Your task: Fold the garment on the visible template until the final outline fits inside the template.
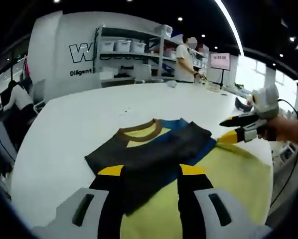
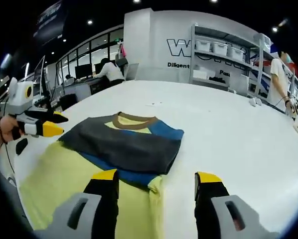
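Observation:
The garment (image 1: 159, 149) lies flat on the white table (image 1: 79, 119). It is a yellow shirt with a blue band, a brown collar (image 1: 139, 130) and a dark grey part folded across its upper half. My left gripper (image 1: 151, 170) hovers open over the grey fold. My right gripper (image 1: 229, 129), held in a hand, is at the shirt's right edge with its yellow tips apart. In the right gripper view the garment (image 2: 124, 144) spreads ahead, my right gripper (image 2: 156, 176) is open above its near edge, and my left gripper (image 2: 53, 124) is by its left side. I cannot make out a template outline.
The table (image 2: 228, 129) stretches wide and white beyond the shirt. Shelves with bins (image 1: 129, 50) stand behind it, with a person (image 1: 184, 59) beside them. Another person (image 2: 109, 69) sits at desks on the far left. A screen on a stand (image 1: 220, 60) is at the back right.

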`<state>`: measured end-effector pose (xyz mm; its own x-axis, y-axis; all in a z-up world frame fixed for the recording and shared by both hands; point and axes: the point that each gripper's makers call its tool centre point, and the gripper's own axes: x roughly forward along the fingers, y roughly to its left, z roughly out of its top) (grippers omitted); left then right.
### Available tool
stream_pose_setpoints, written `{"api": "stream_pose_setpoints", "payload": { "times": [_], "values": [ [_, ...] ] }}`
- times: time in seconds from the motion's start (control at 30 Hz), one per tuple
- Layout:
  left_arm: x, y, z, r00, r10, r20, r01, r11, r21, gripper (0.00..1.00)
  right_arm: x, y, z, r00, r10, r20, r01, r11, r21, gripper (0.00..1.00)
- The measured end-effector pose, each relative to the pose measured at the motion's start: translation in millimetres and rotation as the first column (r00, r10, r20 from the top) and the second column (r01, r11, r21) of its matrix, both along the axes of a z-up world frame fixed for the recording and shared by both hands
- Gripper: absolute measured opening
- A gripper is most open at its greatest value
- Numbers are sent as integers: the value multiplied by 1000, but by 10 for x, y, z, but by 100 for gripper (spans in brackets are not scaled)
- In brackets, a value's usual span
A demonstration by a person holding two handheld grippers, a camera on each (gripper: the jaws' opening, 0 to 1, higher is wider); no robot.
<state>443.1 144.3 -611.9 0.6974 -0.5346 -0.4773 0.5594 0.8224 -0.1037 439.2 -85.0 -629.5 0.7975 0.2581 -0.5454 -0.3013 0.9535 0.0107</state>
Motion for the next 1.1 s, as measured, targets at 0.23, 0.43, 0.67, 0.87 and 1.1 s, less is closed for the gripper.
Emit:
{"api": "stream_pose_setpoints", "payload": {
  "times": [0.23,0.43,0.67,0.87,1.1],
  "values": [
    [-76,178,-234,999,25,-23,-23,997,77,32,129,-44,-47,1000,-26,-18,26,999,38,40],
    [-98,310,-360,1000,22,-2,-21,987,161,28,218,-27,-107,996,-76,-56,81,992,94,27],
    [-96,424,-453,1000,30,7,-31,978,208,19,209,28,-253,984,-105,-147,133,972,196,9],
    [-49,511,-463,996,85,17,-87,978,190,0,181,27,-184,986,-88,-139,116,972,206,0],
    [-35,598,-466,982,186,-21,-184,980,69,0,102,-1,-90,985,-95,-143,125,966,226,0]
  ]
}}
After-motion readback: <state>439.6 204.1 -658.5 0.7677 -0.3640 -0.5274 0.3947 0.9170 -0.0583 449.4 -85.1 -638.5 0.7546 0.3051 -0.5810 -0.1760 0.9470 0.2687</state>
